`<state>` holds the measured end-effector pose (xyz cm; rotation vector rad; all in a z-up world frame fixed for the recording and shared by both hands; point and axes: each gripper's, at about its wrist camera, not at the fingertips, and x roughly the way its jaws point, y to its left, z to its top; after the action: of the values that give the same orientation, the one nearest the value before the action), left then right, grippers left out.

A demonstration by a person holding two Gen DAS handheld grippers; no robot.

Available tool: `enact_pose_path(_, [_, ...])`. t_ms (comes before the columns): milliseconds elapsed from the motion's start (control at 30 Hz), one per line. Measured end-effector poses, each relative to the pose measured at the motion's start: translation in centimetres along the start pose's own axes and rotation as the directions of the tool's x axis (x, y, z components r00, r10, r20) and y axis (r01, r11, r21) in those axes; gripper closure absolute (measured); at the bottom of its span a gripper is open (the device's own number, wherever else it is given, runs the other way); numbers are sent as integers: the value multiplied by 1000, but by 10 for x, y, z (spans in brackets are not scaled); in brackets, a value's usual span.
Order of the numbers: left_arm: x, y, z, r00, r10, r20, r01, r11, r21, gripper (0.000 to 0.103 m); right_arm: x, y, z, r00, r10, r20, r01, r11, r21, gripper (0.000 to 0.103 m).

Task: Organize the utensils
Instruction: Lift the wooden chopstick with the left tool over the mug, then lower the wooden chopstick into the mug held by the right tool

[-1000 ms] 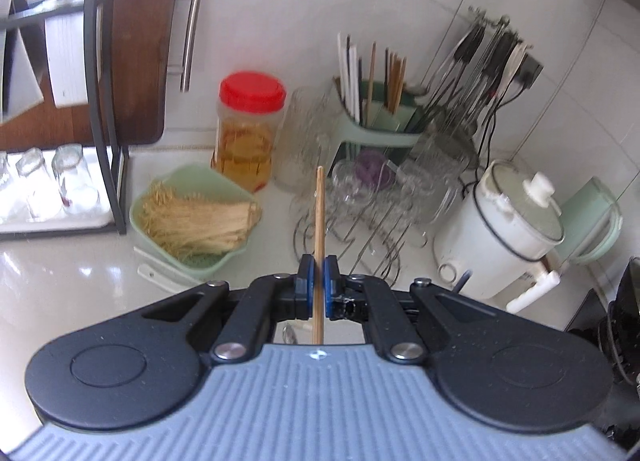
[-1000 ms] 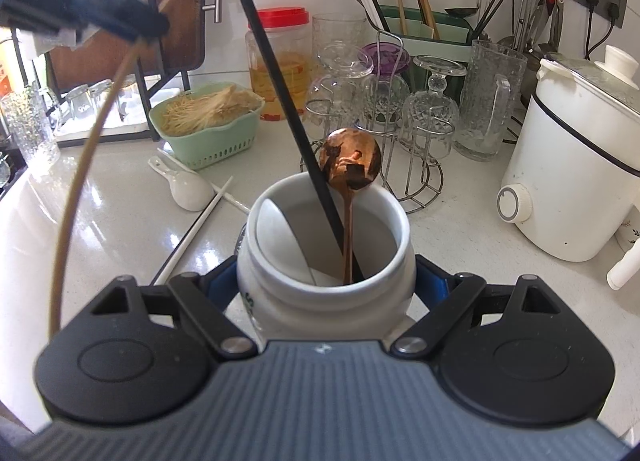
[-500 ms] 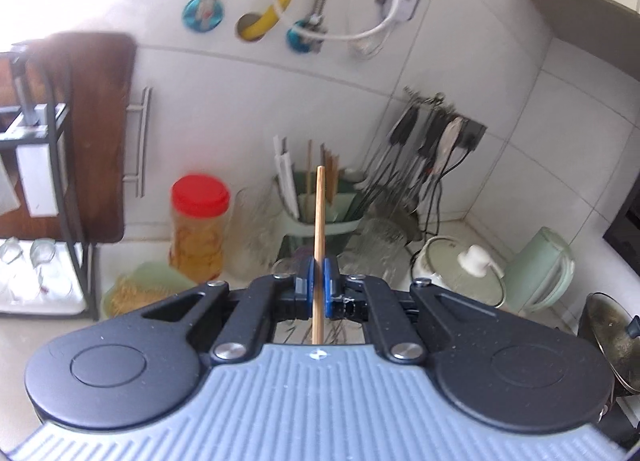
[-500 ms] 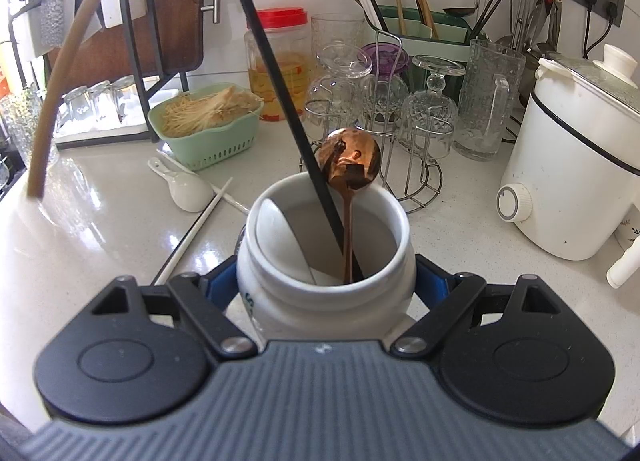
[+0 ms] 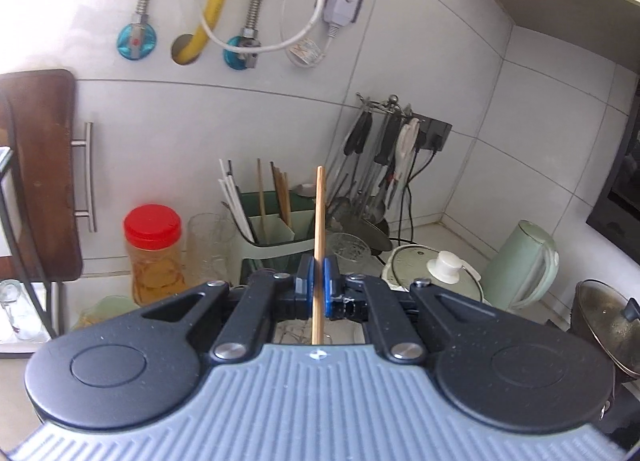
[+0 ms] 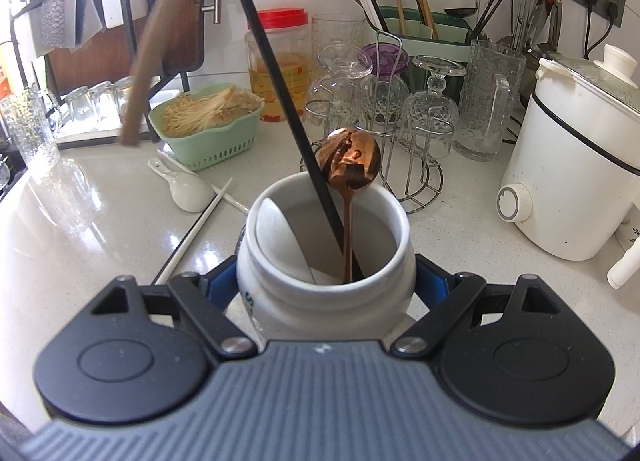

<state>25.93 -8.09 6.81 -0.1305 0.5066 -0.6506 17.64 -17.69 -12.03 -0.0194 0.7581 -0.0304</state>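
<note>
My left gripper (image 5: pixel 318 287) is shut on a wooden chopstick (image 5: pixel 319 229) that stands upright between its blue pads, raised above the counter. In the right wrist view the same wooden chopstick (image 6: pixel 156 49) hangs blurred at the upper left, its lower end in the air above the counter. My right gripper (image 6: pixel 326 287) is shut on a white ceramic jar (image 6: pixel 276 301) standing on the counter. Inside the jar are a black chopstick (image 6: pixel 280 93), a copper spoon (image 6: pixel 347 165) and a white spoon (image 6: pixel 280 239). A white ceramic spoon (image 6: pixel 186 189) and a white chopstick (image 6: pixel 196 229) lie on the counter left of the jar.
A green utensil holder (image 6: pixel 420 31) with chopsticks stands at the back wall. Nearby are a glass rack (image 6: pixel 384 101), a green basket of noodles (image 6: pixel 208 129), a red-lidded jar (image 6: pixel 282 61), a white cooker (image 6: pixel 576 165), a kettle (image 5: pixel 524 261) and a dark rack (image 6: pixel 100 21) with glasses.
The left gripper has risen with the wooden chopstick and tilted up toward the wall. In the right view the chopstick swung from far left toward the middle. The right gripper and jar stayed still.
</note>
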Motion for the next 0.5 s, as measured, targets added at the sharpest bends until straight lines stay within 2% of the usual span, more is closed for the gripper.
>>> enact_pose_path(200, [17,-13,-7,1000,-18,17,17,999,50,97,0,0,0,1000,4,1,-4,1000,-1,12])
enact_pose_path(500, [40,-31,-19,998,-55,-3,55,995,79,97,0,0,0,1000,8,3,-8,1000,-1,12])
